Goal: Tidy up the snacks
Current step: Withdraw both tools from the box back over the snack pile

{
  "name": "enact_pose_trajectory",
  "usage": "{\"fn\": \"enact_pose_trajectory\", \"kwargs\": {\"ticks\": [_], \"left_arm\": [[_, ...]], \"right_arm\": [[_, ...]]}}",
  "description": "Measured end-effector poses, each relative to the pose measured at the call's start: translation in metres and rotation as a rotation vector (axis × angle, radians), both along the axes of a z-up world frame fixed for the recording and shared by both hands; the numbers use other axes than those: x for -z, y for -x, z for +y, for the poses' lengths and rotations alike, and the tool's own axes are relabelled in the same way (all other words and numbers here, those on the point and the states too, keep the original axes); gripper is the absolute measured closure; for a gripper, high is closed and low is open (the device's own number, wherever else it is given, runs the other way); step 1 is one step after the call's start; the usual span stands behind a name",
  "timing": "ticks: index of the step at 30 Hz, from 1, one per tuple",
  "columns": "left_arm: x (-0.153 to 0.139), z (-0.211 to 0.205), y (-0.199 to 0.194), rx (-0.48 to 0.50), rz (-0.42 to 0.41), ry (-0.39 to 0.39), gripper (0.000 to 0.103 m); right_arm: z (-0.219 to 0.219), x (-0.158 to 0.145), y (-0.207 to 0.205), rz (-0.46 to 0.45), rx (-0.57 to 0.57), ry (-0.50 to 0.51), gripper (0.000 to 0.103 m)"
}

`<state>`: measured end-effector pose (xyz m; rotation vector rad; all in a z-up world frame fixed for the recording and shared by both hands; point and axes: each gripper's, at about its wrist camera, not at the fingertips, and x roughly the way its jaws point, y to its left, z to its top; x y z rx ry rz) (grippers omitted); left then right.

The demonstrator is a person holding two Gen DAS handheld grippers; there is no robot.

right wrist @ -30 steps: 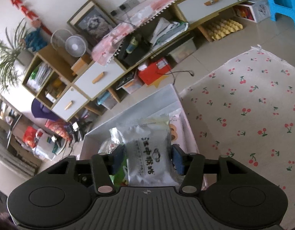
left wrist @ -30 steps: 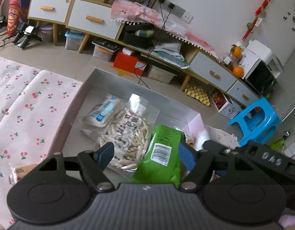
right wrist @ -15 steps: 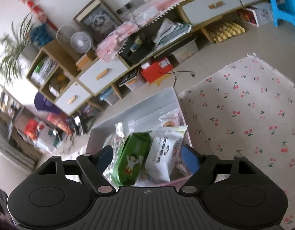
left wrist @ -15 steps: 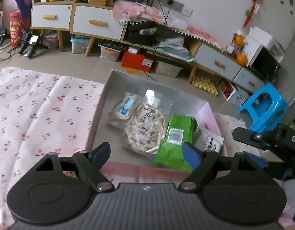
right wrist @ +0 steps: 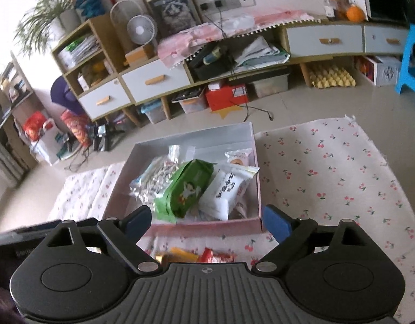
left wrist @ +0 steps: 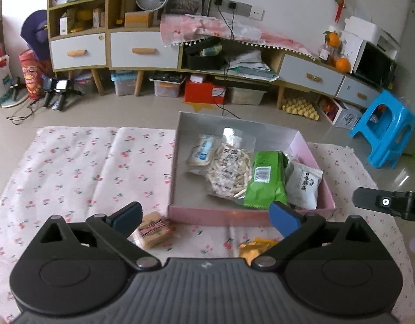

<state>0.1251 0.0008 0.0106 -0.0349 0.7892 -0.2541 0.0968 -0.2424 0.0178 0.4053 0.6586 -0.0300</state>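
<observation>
A pink box (left wrist: 250,216) (right wrist: 207,228) on the cherry-print cloth holds a green snack pack (left wrist: 265,179) (right wrist: 184,189), a white pack (left wrist: 304,183) (right wrist: 226,190), a clear bag of sticks (left wrist: 230,174) and a white-blue pack (left wrist: 203,154). My left gripper (left wrist: 204,217) is open and empty, in front of the box. My right gripper (right wrist: 207,222) is open and empty, also just in front of the box. A brown snack (left wrist: 154,230) and an orange packet (left wrist: 254,247) lie on the cloth before the box. Orange and red packets (right wrist: 196,255) lie below my right gripper.
The cloth (left wrist: 72,167) (right wrist: 329,167) spreads left and right of the box. Low cabinets (left wrist: 142,51) with storage boxes under them line the far wall. A blue stool (left wrist: 383,132) stands at the right. The right gripper's body (left wrist: 391,202) shows at the left view's right edge.
Both grippers have let go of their packs and pulled back out of the box: the green pack from the left, the white pack from the right. Both packs now lie in the box.
</observation>
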Motion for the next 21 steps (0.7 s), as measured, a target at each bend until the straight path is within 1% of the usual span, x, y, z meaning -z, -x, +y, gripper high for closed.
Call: {"fn": "enact_pose_trajectory", "kwargs": {"ticks": [4, 8, 11, 15, 19, 21], "left_arm": [[-0.001, 0.008, 0.009, -0.021, 0.023, -0.020, 0.002], [-0.001, 0.017, 0.019, -0.030, 0.040, -0.009, 0.001], [0.001, 0.022, 0.028, -0.028, 0.036, -0.007, 0.001], [0.011, 0.029, 0.041, -0.034, 0.030, 0.007, 0.001], [0.023, 0.037, 0.046, -0.034, 0.088, 0.045, 0.001], [0.027, 0.038, 0.048, -0.024, 0.091, 0.018, 0.001]], "right_arm": [[0.004, 0.000, 0.015, 0.007, 0.006, 0.023, 0.009], [0.007, 0.002, 0.027, 0.013, -0.005, 0.041, 0.009], [0.009, 0.005, 0.037, 0.009, -0.012, 0.061, 0.008], [0.008, 0.016, 0.048, 0.021, -0.015, 0.044, 0.008], [0.009, 0.024, 0.053, 0.059, -0.022, 0.073, 0.008], [0.011, 0.028, 0.056, 0.075, -0.028, 0.105, 0.008]]}}
